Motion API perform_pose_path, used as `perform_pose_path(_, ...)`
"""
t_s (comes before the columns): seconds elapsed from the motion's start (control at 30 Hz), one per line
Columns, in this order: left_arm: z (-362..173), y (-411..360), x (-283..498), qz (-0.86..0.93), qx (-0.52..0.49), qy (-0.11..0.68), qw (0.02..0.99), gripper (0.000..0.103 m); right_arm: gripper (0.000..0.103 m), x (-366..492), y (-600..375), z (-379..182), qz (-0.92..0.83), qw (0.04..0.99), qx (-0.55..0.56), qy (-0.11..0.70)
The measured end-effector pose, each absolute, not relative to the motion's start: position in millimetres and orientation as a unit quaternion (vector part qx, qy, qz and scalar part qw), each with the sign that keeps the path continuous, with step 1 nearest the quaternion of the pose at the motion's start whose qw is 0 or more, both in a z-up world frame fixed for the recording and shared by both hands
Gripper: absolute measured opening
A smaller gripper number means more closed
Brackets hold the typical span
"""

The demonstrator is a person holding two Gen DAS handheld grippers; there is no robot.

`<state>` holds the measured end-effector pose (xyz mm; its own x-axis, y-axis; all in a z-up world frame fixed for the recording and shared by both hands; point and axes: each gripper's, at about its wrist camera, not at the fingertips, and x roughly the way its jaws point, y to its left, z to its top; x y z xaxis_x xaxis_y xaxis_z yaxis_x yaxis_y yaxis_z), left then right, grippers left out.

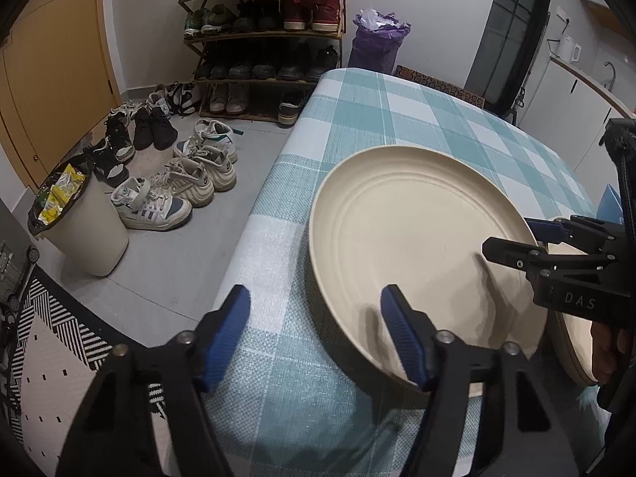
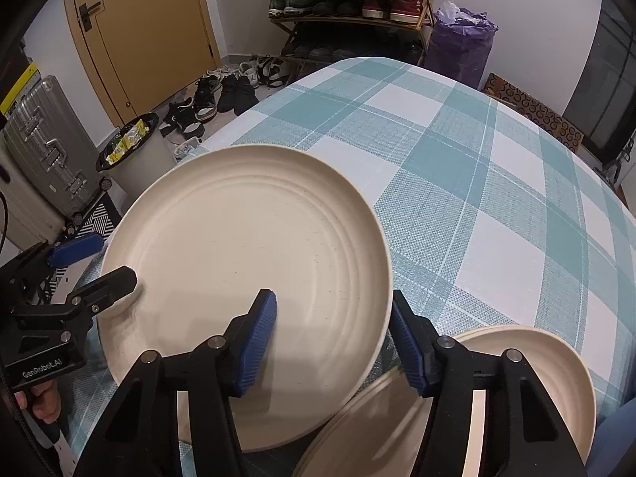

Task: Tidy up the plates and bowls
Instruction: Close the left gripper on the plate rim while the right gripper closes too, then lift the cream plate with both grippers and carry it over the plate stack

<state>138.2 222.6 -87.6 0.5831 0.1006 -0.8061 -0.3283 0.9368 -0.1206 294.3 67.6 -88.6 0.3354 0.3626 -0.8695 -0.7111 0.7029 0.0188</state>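
A large cream plate (image 1: 421, 246) (image 2: 246, 254) sits on the checked tablecloth (image 1: 357, 119) (image 2: 477, 183). My left gripper (image 1: 316, 334) is open and straddles the plate's left rim, one finger over the plate, one outside; it also shows in the right wrist view (image 2: 97, 262). My right gripper (image 2: 334, 342) is open and straddles the plate's right rim; it also shows in the left wrist view (image 1: 516, 238). More cream plates (image 2: 528, 361) (image 1: 572, 342) lie stacked near the table's front, partly under the large plate's edge.
The table's left edge drops to a floor with sneakers (image 1: 175, 190), a lined waste bin (image 1: 79, 222) (image 2: 135, 159), a shoe rack (image 1: 270, 31), a suitcase (image 2: 47, 139) and a purple bag (image 2: 461, 39).
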Motion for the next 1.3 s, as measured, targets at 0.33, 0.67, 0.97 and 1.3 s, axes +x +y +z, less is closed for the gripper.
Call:
perform_pose_path(0.33, -86, 217, 137, 0.116, -0.122, 0.441, 0.881, 0.043, 0.043, 293, 64, -88, 0.333, 0.799, -0.188, 0.463)
perform_pose_path(0.67, -84, 217, 133, 0.108, -0.127, 0.438, 0.883, 0.022, 0.032, 289, 60, -86, 0.332, 0.802, -0.183, 0.462)
perform_pose_path(0.97, -83, 219, 129, 0.112, -0.131, 0.434, 0.884, 0.02, 0.023, 287, 56, -85, 0.328, 0.805, -0.183, 0.459)
perform_pose_path(1.3, -77, 219, 124, 0.116, -0.133, 0.427, 0.887, 0.019, 0.021, 283, 56, -82, 0.329, 0.808, -0.181, 0.453)
